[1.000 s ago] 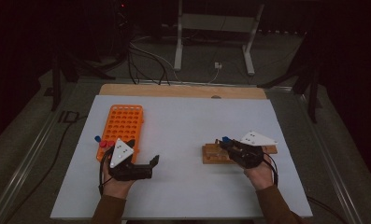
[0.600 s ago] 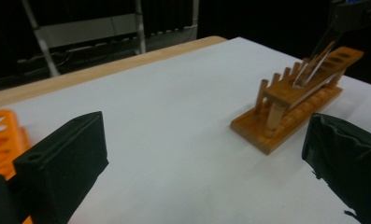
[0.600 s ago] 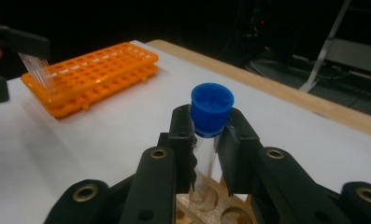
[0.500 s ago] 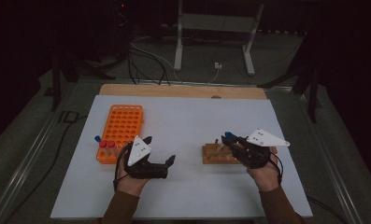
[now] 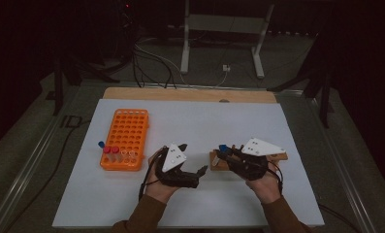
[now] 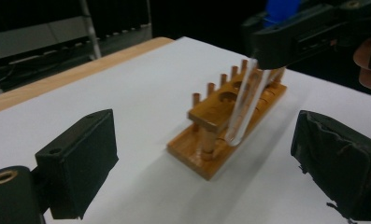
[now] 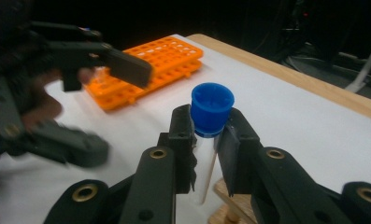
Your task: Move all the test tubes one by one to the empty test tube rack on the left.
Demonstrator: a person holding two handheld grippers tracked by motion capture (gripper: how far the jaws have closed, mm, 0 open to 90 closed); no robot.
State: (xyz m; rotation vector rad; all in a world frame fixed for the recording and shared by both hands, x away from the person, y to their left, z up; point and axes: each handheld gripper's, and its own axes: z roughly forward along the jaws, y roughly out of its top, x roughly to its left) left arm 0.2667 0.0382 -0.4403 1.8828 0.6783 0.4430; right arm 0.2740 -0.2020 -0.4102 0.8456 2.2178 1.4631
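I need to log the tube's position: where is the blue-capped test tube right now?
The blue-capped test tube is clamped in the right gripper, held just above the wooden rack right of table centre, its tip near the rack's near end.

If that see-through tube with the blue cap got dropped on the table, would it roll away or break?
Probably it would roll: the tube is long, round and smooth. It looks thin and clear, so it may crack if it is glass. For now the right gripper pinches it just under the blue cap, above the wooden rack.
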